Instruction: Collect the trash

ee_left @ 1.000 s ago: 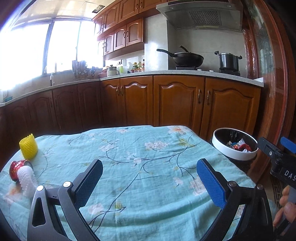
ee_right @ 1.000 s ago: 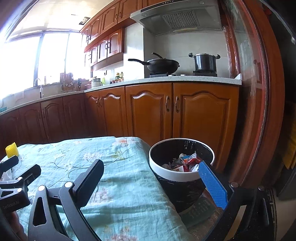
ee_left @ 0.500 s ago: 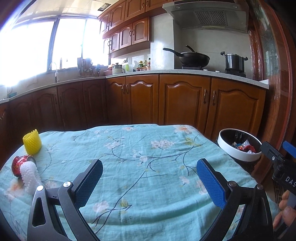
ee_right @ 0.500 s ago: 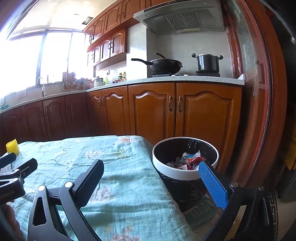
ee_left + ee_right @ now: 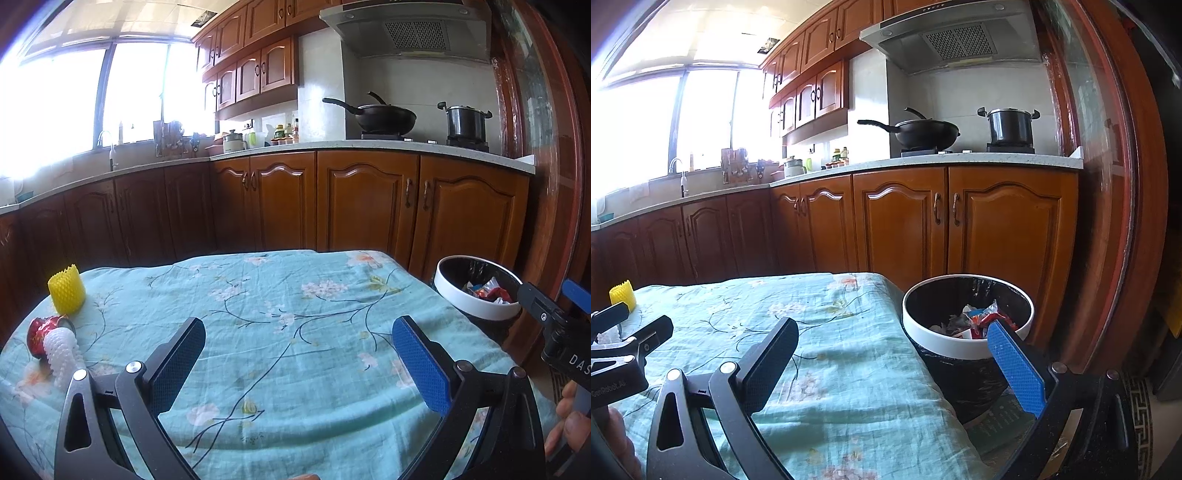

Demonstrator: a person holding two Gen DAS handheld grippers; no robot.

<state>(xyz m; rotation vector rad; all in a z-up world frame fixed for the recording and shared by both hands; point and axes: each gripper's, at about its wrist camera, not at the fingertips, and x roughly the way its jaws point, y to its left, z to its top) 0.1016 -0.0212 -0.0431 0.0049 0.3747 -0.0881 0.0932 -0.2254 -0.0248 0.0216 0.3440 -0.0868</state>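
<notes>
Worktop [image 5: 369,146] runs along the far wall above wooden cupboards [image 5: 365,210]. On it — a black wok [image 5: 384,118] and, to the wok's right, a lidded black pot [image 5: 466,123], both under the extractor hood [image 5: 406,31]. Left of the wok: bottles and jars [image 5: 284,133], a kettle [image 5: 233,141], a tap [image 5: 107,142] below the window [image 5: 92,99].
</notes>
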